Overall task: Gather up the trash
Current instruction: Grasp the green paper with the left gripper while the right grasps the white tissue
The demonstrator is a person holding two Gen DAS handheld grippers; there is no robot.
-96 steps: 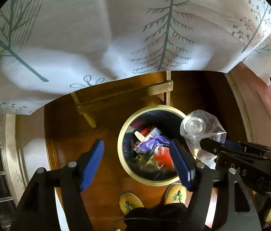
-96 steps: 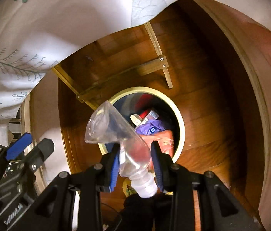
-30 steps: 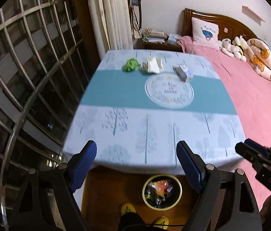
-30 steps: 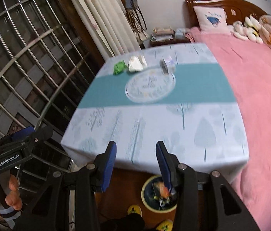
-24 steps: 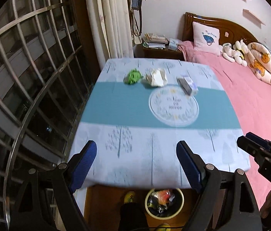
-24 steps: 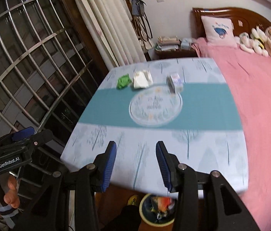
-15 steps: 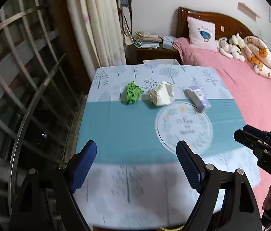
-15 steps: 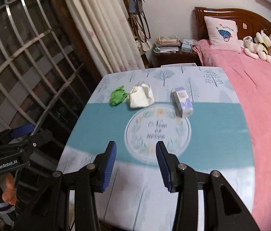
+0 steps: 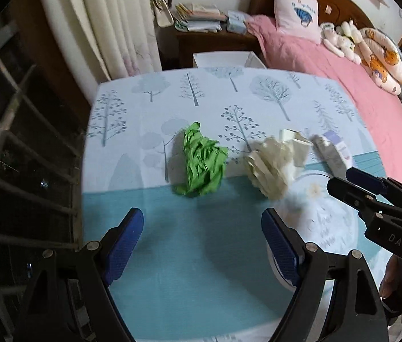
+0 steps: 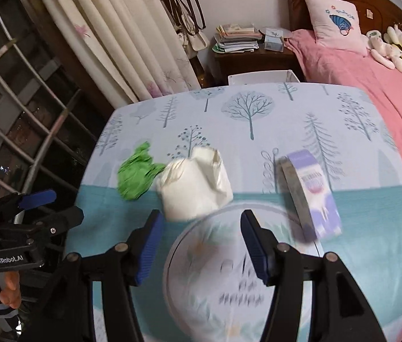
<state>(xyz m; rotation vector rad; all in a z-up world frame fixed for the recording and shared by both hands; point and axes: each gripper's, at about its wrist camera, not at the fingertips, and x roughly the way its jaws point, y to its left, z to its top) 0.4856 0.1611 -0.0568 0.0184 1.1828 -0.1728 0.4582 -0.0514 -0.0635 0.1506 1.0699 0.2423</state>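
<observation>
green paper wad [image 9: 203, 165] at twelve o'clock, untouched | left gripper [image 9: 202, 245] wide, empty | right gripper [image 10: 199, 245] opening, empty, white wad [image 10: 195, 183] at eleven

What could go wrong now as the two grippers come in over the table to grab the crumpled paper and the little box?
The green paper wad and white paper wad touch, so grabbing one may nudge the other. The purple box lies beside the white wad, so the empty right gripper, its jaws opening, could knock it. The left gripper hangs open and empty above the tablecloth and might snag it.
</observation>
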